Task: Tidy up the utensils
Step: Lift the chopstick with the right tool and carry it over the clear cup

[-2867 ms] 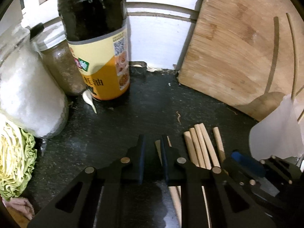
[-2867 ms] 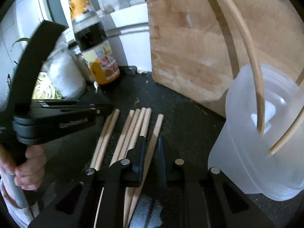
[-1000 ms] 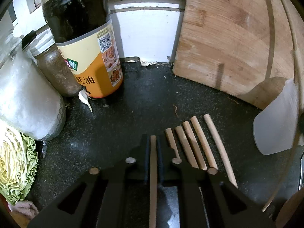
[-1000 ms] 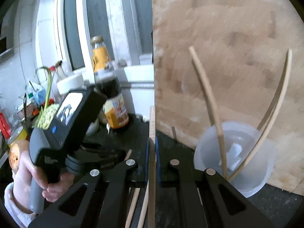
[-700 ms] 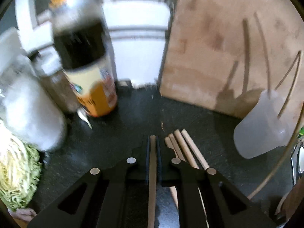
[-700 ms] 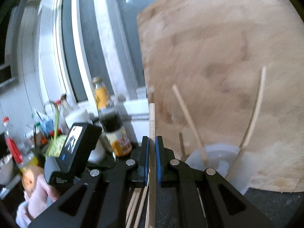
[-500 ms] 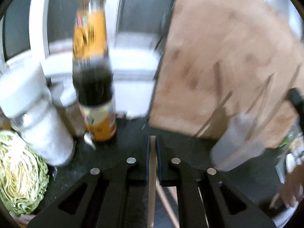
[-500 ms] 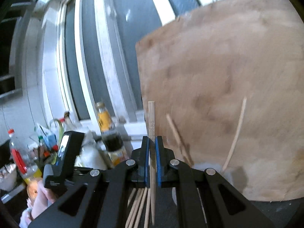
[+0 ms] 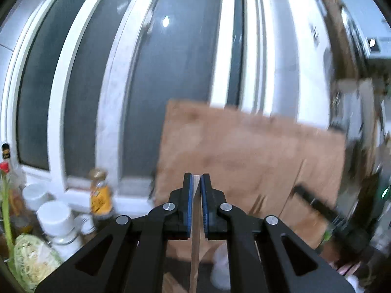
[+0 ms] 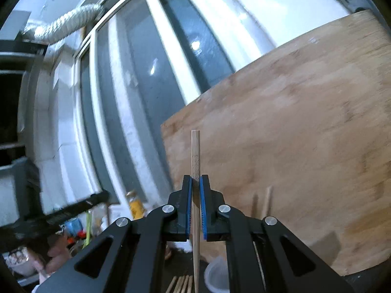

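Observation:
My left gripper point(image 9: 195, 179) is shut on a wooden chopstick point(image 9: 194, 249) that runs down between its blue pads. My right gripper point(image 10: 194, 180) is shut on another wooden chopstick point(image 10: 195, 153) whose blunt end sticks up above the fingertips. Both are raised high above the counter. The translucent plastic cup point(image 10: 216, 277) stands far below in the right wrist view, with chopstick ends point(image 10: 266, 201) rising from it. It shows blurred in the left wrist view point(image 9: 220, 268). Several loose chopsticks point(image 10: 180, 283) lie on the dark counter left of the cup.
A large wooden cutting board point(image 10: 293, 158) leans against the window behind the cup; it also shows in the left wrist view point(image 9: 244, 158). A sauce bottle point(image 9: 100, 195), white jars point(image 9: 57, 217) and a cut cabbage point(image 9: 34, 261) stand at the left.
Both grippers closed on a chopstick each and lifted it well above the counter, tilting upward toward the window. The cup and loose chopsticks have dropped low in view.

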`<state>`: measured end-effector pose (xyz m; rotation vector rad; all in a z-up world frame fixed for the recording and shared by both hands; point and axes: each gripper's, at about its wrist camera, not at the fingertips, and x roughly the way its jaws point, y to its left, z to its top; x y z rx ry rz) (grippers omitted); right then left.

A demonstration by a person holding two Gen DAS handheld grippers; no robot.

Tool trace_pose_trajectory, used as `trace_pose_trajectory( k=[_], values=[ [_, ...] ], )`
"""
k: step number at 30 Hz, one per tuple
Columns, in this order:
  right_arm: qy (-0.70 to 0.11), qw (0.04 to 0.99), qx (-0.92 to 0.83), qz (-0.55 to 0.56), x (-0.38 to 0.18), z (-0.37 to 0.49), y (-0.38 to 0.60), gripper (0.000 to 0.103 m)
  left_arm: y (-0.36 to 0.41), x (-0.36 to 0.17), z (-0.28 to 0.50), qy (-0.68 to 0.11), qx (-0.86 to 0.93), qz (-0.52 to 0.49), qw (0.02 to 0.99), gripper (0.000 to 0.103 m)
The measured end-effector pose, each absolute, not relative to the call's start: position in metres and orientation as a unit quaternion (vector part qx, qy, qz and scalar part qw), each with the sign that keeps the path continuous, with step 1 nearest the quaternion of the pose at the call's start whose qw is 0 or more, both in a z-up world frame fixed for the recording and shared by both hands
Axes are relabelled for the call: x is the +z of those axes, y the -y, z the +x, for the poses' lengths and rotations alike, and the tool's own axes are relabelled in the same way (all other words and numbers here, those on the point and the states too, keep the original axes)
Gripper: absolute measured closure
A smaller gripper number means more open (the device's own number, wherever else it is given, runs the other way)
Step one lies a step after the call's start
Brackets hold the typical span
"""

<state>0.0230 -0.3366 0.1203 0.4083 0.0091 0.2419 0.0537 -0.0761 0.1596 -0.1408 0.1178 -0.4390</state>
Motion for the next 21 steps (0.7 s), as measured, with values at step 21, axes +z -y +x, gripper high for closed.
trace_pose_trajectory(
  k=[21],
  values=[
    [-0.016,0.96,0.054,0.274,0.106,0.063,0.398,0.096,0.183,0.144,0.158,-0.096,-0.197,-0.128,0.967,0.097]
  ],
)
